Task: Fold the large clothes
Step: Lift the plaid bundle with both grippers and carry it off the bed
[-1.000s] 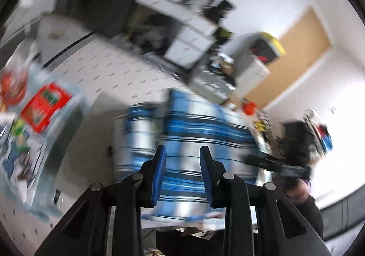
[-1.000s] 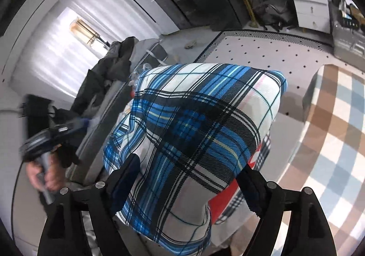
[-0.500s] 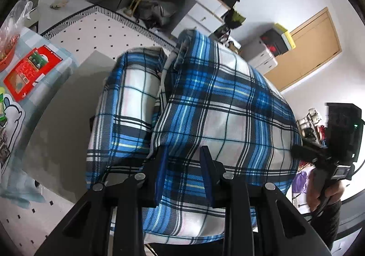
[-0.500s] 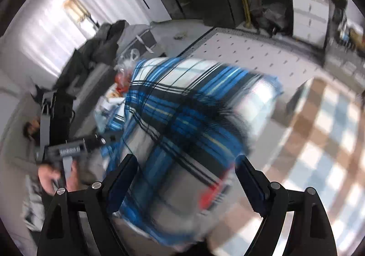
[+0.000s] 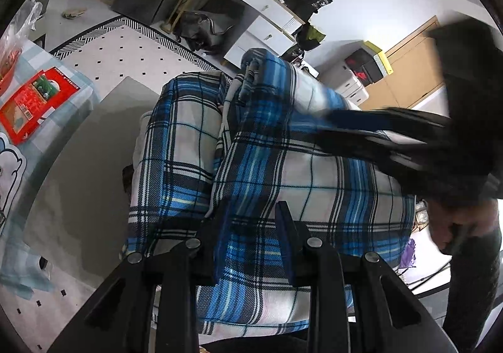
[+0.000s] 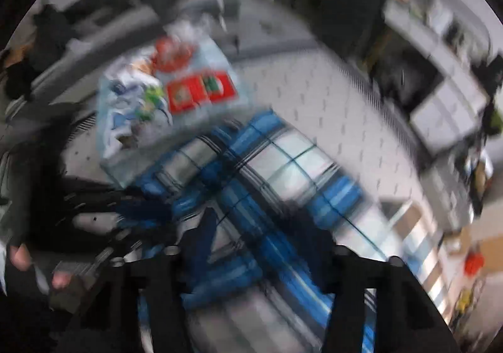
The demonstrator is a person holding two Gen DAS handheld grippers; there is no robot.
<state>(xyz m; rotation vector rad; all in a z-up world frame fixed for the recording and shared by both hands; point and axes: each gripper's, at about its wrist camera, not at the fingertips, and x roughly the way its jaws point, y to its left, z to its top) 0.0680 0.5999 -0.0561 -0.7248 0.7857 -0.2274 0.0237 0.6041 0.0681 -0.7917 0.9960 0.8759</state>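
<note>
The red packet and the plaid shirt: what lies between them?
In the left wrist view, only a bare grey board lies between the red packet and the plaid shirt.

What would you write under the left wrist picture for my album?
Left gripper hovers over a folded blue plaid shirt as the right gripper sweeps in.

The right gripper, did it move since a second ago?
Yes. The right gripper has swung in over the plaid shirt, now blocking part of the brown door behind.
</note>
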